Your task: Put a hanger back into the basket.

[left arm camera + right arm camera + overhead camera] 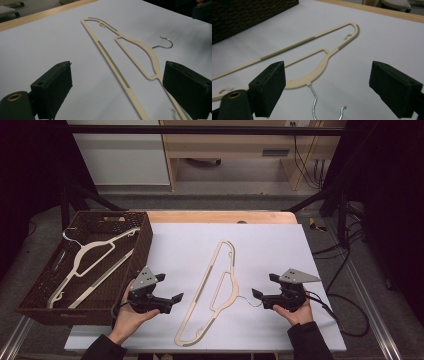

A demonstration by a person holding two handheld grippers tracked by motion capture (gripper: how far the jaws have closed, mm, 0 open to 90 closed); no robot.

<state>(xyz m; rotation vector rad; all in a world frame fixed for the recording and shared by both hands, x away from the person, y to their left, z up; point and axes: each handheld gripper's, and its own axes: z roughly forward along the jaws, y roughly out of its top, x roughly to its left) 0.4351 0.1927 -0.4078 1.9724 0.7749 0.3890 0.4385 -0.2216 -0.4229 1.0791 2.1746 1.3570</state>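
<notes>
Both tongs sit low at the near edge of the white worktop (280, 240), the left tongs (167, 292) and the right tongs (263, 286) each released, jaws spread wide and gripping nothing. Between them lies a cream hanger (212, 285) flat on the worktop, its metal hook (245, 300) pointing toward the right tongs and just short of their jaws. Farther left, a dark woven basket (142, 245) holds a second cream hanger (87, 262).
</notes>
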